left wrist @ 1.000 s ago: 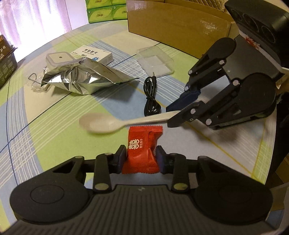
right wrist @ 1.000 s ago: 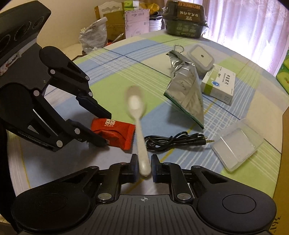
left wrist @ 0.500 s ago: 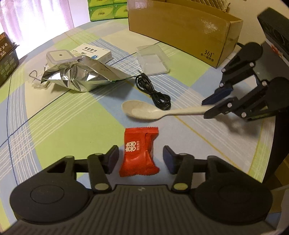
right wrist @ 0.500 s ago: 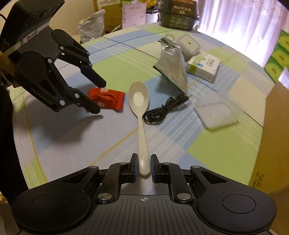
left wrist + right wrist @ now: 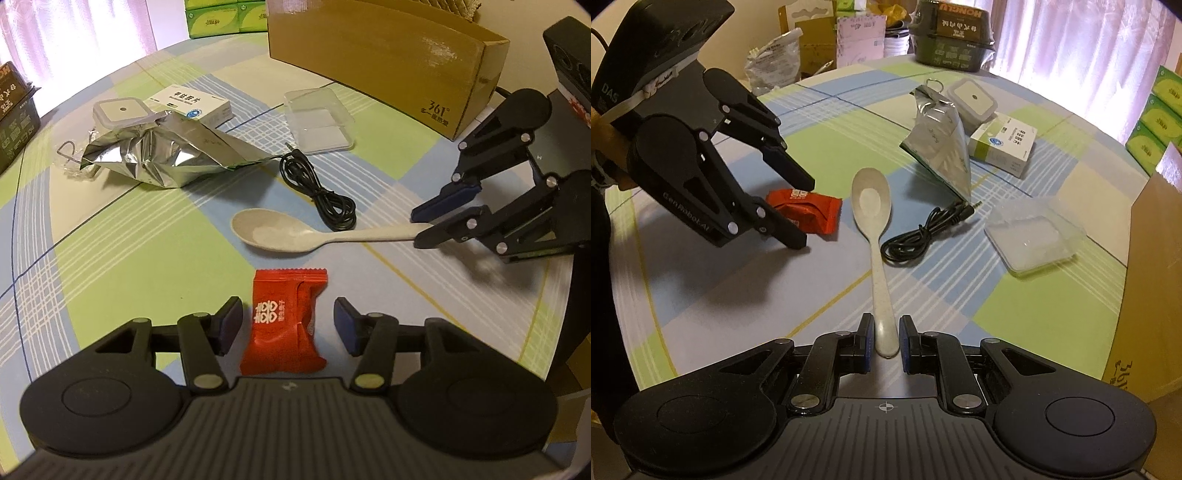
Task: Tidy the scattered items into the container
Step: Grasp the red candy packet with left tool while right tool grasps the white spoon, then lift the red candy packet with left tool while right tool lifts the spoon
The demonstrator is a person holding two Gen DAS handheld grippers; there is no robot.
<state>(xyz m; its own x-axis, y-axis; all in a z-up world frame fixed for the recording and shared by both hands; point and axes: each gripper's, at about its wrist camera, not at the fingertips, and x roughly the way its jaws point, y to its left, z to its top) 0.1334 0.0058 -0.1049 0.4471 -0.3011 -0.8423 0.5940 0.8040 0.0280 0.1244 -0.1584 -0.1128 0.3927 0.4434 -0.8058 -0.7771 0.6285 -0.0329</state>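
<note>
Left gripper (image 5: 288, 325): jaws spread wide, holding nothing; red candy packet (image 5: 283, 323) lies flat on the tablecloth (image 5: 122, 258) between its fingers, a gap showing on either side.

Right gripper (image 5: 885, 341): jaws slightly parted about the handle end of the cream spoon (image 5: 873, 221); small gaps show at both pads, so a firm grip cannot be confirmed; the spoon runs straight ahead of it, bowl upward, and looks to rest on the cloth.

Black audio cable (image 5: 923, 232): loosely coiled, just right of the spoon's shaft, ahead of the right gripper.

Clear plastic box (image 5: 1034, 236): further right of the cable, lying flat.

Silver foil pouch (image 5: 940, 142): crumpled, beyond the cable; its tip reaches near the cable's plug.

White medicine box (image 5: 1004, 147): beside the pouch, on its far right.

Small white square-lidded case (image 5: 973, 98): behind the pouch, touching it.

Cardboard box (image 5: 384, 55): the container, open-topped, far ahead-right of the left gripper and at the right edge of the right gripper's view.
</note>
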